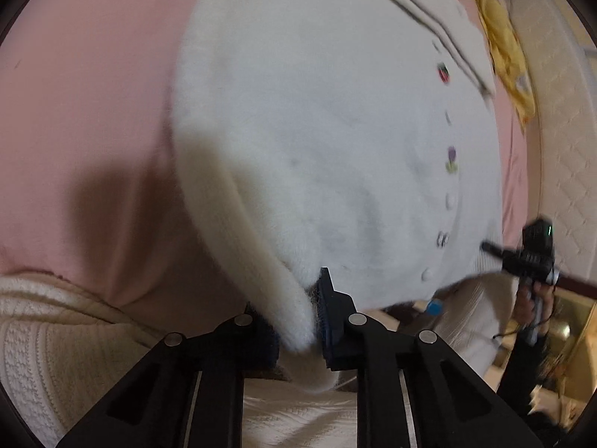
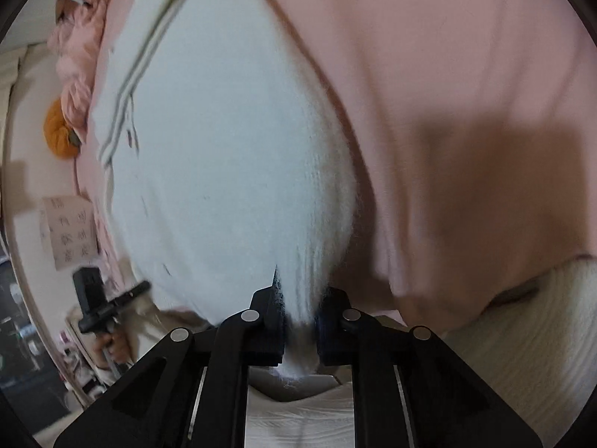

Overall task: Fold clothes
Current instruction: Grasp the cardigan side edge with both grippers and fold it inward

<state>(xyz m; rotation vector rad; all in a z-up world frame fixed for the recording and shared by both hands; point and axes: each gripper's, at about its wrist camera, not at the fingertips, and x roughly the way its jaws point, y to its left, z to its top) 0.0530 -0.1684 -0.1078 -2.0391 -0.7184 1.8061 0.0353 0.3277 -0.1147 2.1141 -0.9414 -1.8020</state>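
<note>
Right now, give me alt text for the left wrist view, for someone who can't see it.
The left gripper is clamped on the bottom corner of a fluffy white buttoned cardigan spread over a pink bedsheet. At the right edge, the right gripper grips the cardigan's other corner, with a crumpled yellow cloth lying beyond.

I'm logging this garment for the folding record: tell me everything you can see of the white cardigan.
The white cardigan looks like fluffy, fuzzy knit. It has a placket with pale buttons and small embroidered motifs, one a purple flower, and grey-striped trim near the far end. It lies spread across pink bedding, its near edge lifted. The left claw pinches one near corner and the right claw the other, both shut on the fabric.
</note>
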